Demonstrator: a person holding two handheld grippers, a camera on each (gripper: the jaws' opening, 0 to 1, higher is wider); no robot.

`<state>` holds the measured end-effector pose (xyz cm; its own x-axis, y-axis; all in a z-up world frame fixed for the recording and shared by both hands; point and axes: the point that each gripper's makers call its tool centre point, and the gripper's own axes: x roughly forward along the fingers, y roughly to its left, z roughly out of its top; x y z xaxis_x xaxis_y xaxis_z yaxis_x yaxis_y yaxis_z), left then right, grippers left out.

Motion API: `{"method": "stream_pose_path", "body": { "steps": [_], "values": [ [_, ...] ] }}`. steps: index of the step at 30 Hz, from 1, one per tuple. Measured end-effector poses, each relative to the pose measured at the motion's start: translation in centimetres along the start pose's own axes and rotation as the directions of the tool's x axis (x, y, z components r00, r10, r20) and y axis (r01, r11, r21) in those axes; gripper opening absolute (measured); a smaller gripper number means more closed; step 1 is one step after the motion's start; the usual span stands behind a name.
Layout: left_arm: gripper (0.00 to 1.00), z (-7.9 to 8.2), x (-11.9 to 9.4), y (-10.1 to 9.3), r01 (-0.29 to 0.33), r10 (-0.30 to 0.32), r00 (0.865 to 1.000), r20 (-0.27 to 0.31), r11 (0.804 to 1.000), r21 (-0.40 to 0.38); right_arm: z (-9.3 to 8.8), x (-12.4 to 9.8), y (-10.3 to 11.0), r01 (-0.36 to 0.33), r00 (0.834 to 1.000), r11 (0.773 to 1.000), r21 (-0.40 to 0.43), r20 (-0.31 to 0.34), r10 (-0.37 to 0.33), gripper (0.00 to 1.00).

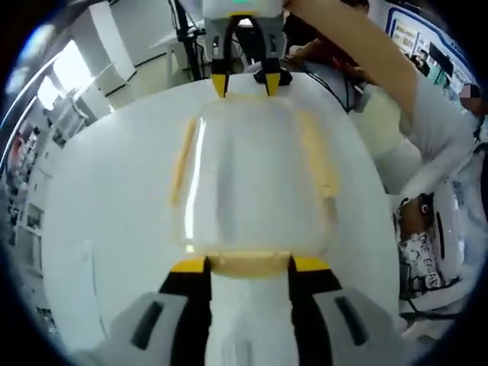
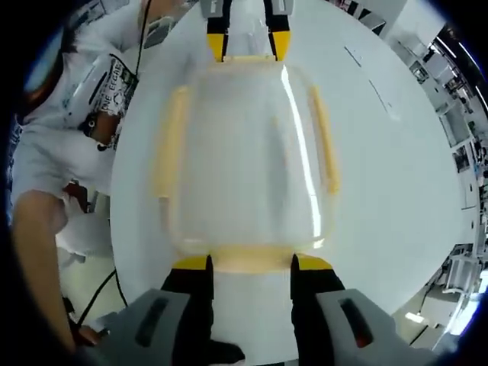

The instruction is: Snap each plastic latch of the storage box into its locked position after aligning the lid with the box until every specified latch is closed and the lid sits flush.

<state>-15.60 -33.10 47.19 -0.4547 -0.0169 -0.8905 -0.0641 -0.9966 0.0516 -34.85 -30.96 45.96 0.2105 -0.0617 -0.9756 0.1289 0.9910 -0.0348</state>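
Note:
A clear storage box with its lid on lies on a round white table. Long yellow latches run along its sides, and a yellow end latch faces me. My left gripper is open, its yellow-tipped jaws standing either side of that end latch. At the far end my right gripper also brackets the box. In the right gripper view the box shows from the other end; the right gripper is open around its near end latch, with the left gripper opposite.
A person in a white shirt stands at the table's edge, one arm reaching over it. Cables hang beside the table. Shelving and benches line the room beyond the table.

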Motion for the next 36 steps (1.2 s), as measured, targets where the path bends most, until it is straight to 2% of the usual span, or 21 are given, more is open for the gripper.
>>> {"method": "stream_pose_path", "body": {
  "steps": [9, 11, 22, 36],
  "values": [
    [0.38, -1.5, -2.1, -0.5, -0.018, 0.018, 1.000, 0.002, 1.000, -0.007, 2.9, -0.9, 0.3, 0.017, 1.000, 1.000, -0.017, 0.026, -0.017, 0.38],
    [0.38, -2.3, -3.3, -0.8, -0.018, 0.018, 1.000, 0.004, 1.000, -0.008, 3.7, -1.0, 0.4, 0.018, 0.999, 1.000, -0.021, 0.035, -0.017, 0.38],
    [0.38, -5.9, -5.8, -1.5, -0.018, 0.018, 1.000, 0.003, 1.000, -0.026, 8.2, -0.7, 1.1, 0.008, 0.997, 0.999, -0.046, 0.074, -0.004, 0.38],
    [0.39, -9.5, -8.3, -0.1, -0.016, 0.016, 1.000, -0.004, 0.998, -0.056, 12.9, -0.5, -0.4, -0.004, 0.993, 0.998, -0.068, 0.117, 0.012, 0.38]
  ]
}}
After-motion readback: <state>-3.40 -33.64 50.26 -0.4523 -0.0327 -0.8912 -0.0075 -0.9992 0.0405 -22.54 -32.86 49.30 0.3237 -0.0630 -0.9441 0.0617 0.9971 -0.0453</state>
